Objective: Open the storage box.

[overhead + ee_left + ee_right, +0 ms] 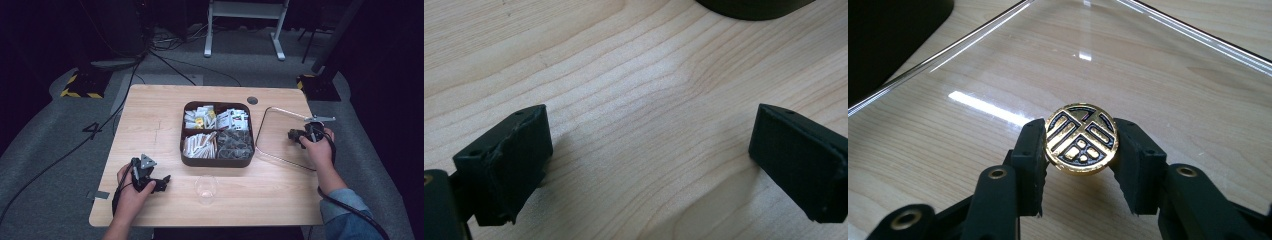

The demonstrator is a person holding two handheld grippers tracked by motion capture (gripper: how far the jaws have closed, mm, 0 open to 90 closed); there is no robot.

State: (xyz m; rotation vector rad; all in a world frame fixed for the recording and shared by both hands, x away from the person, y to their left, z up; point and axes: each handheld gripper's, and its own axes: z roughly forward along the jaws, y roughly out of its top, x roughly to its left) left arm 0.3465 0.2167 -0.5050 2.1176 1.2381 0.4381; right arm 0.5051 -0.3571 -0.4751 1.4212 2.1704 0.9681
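Your left gripper (161, 183): black body, grey three-cornered plate, trailing black cable. Your right gripper (1080, 165): matte black ribbed fingers (1030, 160), brass-coloured rivets at the linkage joints. Right forearm: rolled blue denim sleeve (345, 210).

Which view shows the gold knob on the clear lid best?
The right gripper view: the gold knob sits close up between the right gripper's jaws, its black pattern legible, above the clear lid. The high view shows the right gripper over the lid; the knob is too small to make out.
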